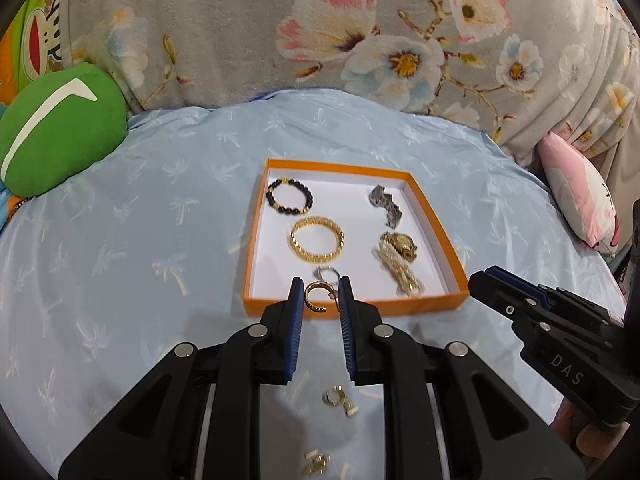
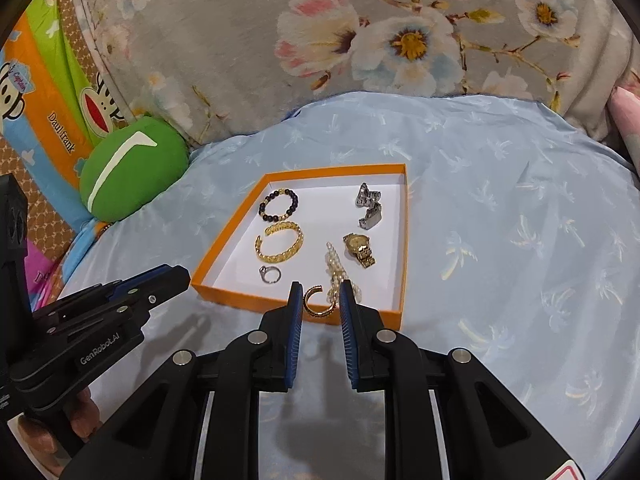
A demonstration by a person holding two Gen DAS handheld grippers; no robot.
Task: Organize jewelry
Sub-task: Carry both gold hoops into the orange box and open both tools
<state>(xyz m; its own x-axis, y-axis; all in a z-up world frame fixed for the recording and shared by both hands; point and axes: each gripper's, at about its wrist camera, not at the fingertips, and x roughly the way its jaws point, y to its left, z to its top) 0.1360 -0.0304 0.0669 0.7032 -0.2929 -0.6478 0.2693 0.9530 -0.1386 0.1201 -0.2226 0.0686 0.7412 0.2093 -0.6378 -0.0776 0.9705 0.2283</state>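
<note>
An orange tray lies on the pale blue sheet. It holds a black bead bracelet, a gold bangle, a silver ring, a silver watch band, a gold watch and a pearl strand. My left gripper hovers at the tray's near wall, shut on a gold hoop earring. My right gripper is beside it, shut on another gold hoop earring. More small gold earrings lie on the sheet below my left gripper.
A green cushion sits at the left, with a floral grey blanket behind the tray and a pink pillow at the right. Cartoon-print bedding lies at the far left. Blue sheet surrounds the tray.
</note>
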